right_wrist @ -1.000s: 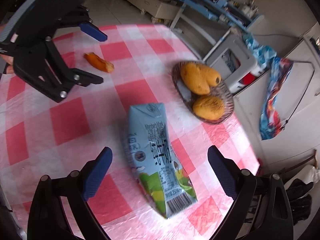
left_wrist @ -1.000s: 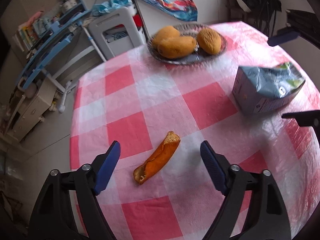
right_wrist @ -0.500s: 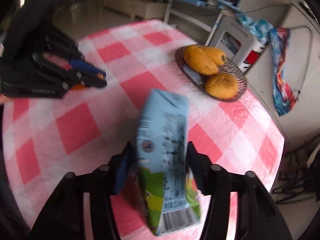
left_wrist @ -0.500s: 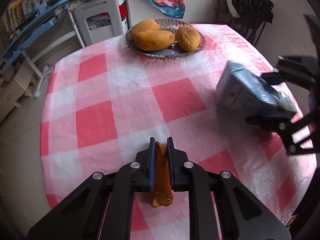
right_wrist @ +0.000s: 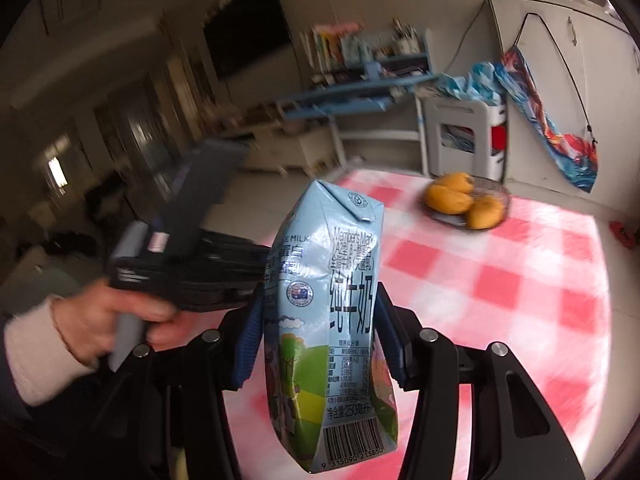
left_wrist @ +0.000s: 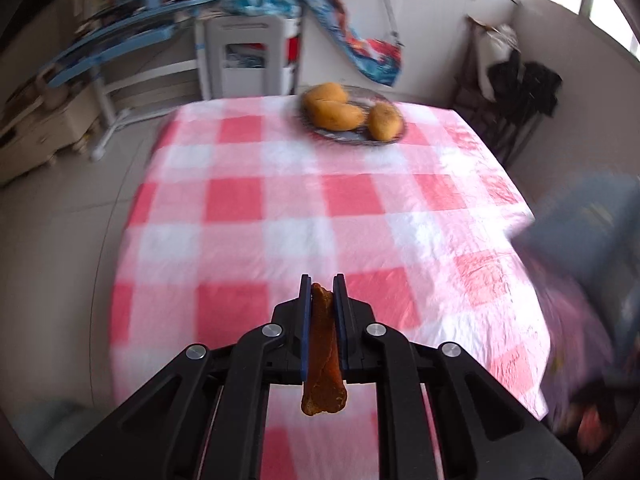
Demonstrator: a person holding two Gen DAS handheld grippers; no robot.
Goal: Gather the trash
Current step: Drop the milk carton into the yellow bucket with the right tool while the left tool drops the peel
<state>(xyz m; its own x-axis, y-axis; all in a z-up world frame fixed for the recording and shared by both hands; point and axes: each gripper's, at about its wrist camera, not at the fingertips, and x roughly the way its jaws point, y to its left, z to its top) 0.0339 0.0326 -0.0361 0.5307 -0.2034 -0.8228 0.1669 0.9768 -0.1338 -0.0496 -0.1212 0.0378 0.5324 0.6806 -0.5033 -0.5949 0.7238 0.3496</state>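
In the left wrist view, nearest to us, our left claw (left_wrist: 322,300) is pinched almost fully together on a strip of orange peel (left_wrist: 323,354). The peel stands on edge between the blue pads (left_wrist: 306,320), its lower end hanging free toward 6 o'clock, clear of the checked counter (left_wrist: 312,216). At 3 o'clock a blurred blue-grey shape fills the edge of that view; we cannot tell its outline. Farther off, at 12 o'clock, a plate (left_wrist: 384,142) of mangoes (left_wrist: 334,114) sits near the counter's far edge, with a white stool (left_wrist: 250,58) on the floor behind it.

In the right wrist view our right claw (right_wrist: 322,320) stands about half open, its pads pressed against both sides of a pale blue milk carton (right_wrist: 328,300). The carton is upright and lifted off the counter, barcode end toward 6 o'clock, folded top toward 12. At 9 o'clock our left hand (right_wrist: 120,320), in a white cuff, grips the handle of the other tool. Beyond, at 1 o'clock, the mangoes lie on their plate.
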